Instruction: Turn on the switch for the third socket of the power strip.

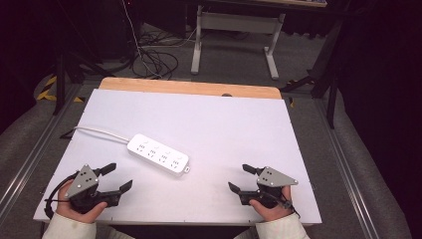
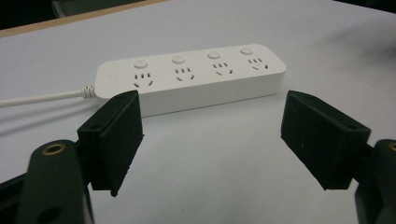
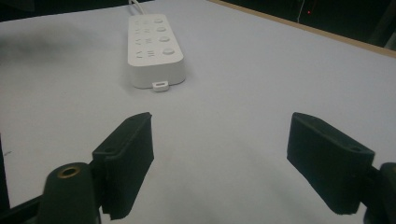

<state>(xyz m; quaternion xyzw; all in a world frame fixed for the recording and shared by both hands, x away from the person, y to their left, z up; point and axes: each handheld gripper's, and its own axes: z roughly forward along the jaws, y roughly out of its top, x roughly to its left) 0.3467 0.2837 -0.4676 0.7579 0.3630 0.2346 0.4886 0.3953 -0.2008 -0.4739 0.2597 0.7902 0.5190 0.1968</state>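
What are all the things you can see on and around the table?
power strip: one, white, four sockets each with a button, lying flat at the middle of the board, nearer the left gripper
cord: one, white, runs from the strip's far left end toward the board's left edge
board: one, white, covers the table top
table: one, wooden edge showing along the far side
desk frame: one, white legs, on the floor beyond the table
cables: several, dark, on the floor behind
left gripper: one, black, open, near left corner
right gripper: one, black, open, near right corner
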